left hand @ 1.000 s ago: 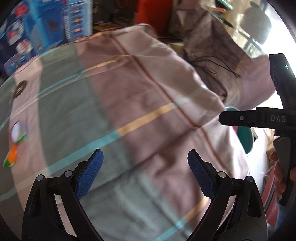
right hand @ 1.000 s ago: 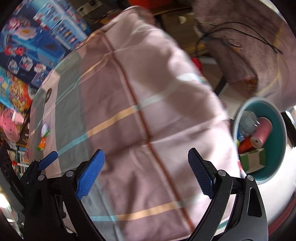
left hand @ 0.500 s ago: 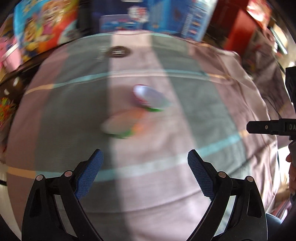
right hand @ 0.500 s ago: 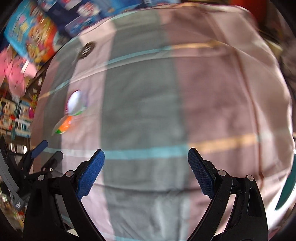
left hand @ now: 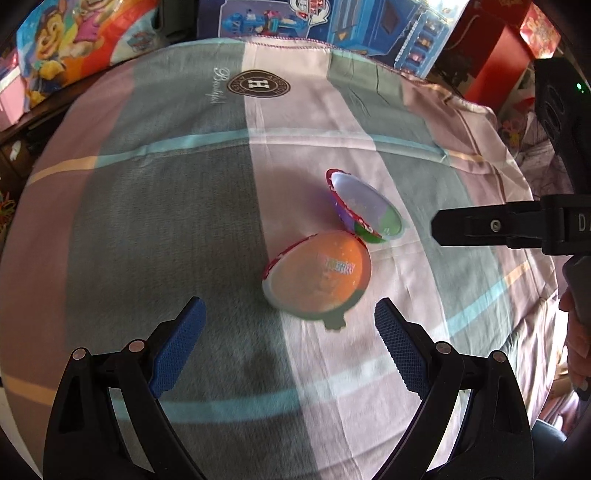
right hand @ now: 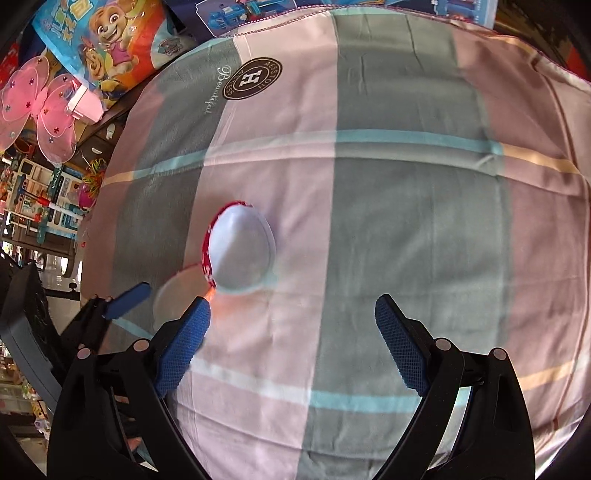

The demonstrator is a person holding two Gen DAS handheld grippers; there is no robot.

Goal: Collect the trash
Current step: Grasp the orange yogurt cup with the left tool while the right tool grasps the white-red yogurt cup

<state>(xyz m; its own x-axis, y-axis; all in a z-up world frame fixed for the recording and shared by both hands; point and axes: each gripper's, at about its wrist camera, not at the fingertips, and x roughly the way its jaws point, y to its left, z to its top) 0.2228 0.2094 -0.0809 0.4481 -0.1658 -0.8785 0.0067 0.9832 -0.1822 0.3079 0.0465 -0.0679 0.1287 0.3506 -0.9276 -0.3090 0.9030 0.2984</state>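
Observation:
Two empty egg-shaped plastic shells lie side by side on the striped bedspread (left hand: 166, 221). The orange shell (left hand: 319, 275) is just ahead of my open left gripper (left hand: 288, 339), between its fingers' line. The white shell with a red rim (left hand: 365, 206) lies tilted just beyond it. In the right wrist view the white shell (right hand: 240, 254) sits ahead and left of my open right gripper (right hand: 291, 339); the orange shell (right hand: 177, 295) is partly hidden behind its left finger. The left gripper's blue pad (right hand: 127, 295) shows at the left there.
Toy boxes (left hand: 332, 26) and cartoon bags (right hand: 110, 44) line the far edge of the bed. Pink butterfly wings (right hand: 37, 107) hang at the left. The right gripper's body (left hand: 517, 225) reaches in from the right in the left wrist view.
Both views have swung left across the bedspread, away from the teal trash bin. The two shells have come from the far left to just ahead of both grippers.

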